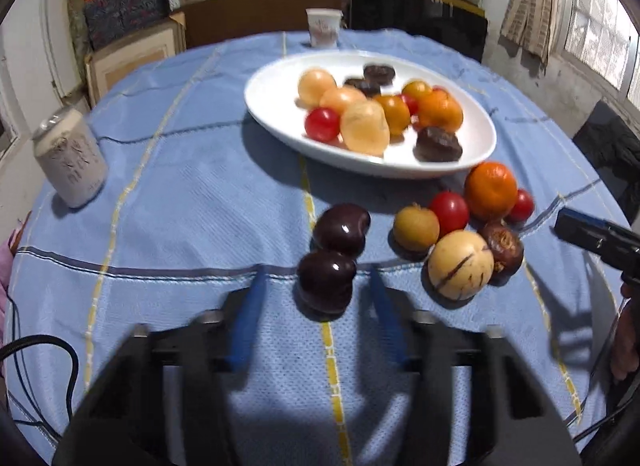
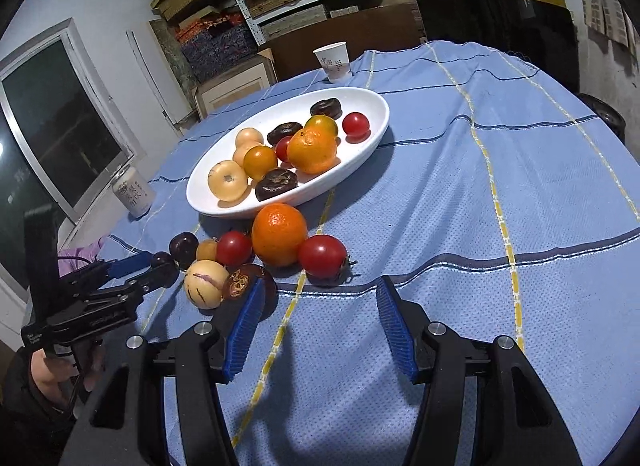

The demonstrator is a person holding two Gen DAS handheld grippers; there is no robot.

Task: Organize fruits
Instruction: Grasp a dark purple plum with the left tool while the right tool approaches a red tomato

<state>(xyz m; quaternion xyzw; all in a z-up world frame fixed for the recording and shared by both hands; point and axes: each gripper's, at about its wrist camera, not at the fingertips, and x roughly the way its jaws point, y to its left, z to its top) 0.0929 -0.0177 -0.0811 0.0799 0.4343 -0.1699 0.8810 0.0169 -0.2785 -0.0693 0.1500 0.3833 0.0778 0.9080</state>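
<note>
A white oval plate [image 1: 272, 105] [image 2: 280, 113] holds several fruits on a blue checked cloth. Nearer, loose on the cloth, lie two dark plums [image 1: 342, 227], an orange [image 1: 490, 189] [image 2: 279, 234], red tomatoes [image 1: 448, 211] [image 2: 322, 256], a pale striped fruit [image 1: 460, 264] [image 2: 204, 284] and a brown fruit [image 1: 502, 248] [image 2: 240, 284]. My left gripper [image 1: 318, 290] [image 2: 160, 266] straddles the nearer plum [image 1: 326, 282]; its blurred blue pads stand clear of it on both sides. My right gripper [image 2: 318, 298] [image 1: 592, 238] is open over bare cloth, just short of the tomato.
A drinks can [image 1: 70, 157] [image 2: 132, 189] stands at the cloth's left edge and a paper cup [image 1: 323, 27] [image 2: 335, 61] behind the plate. Shelves of boxes fill the background. A black cable [image 1: 48, 346] hangs at the near left.
</note>
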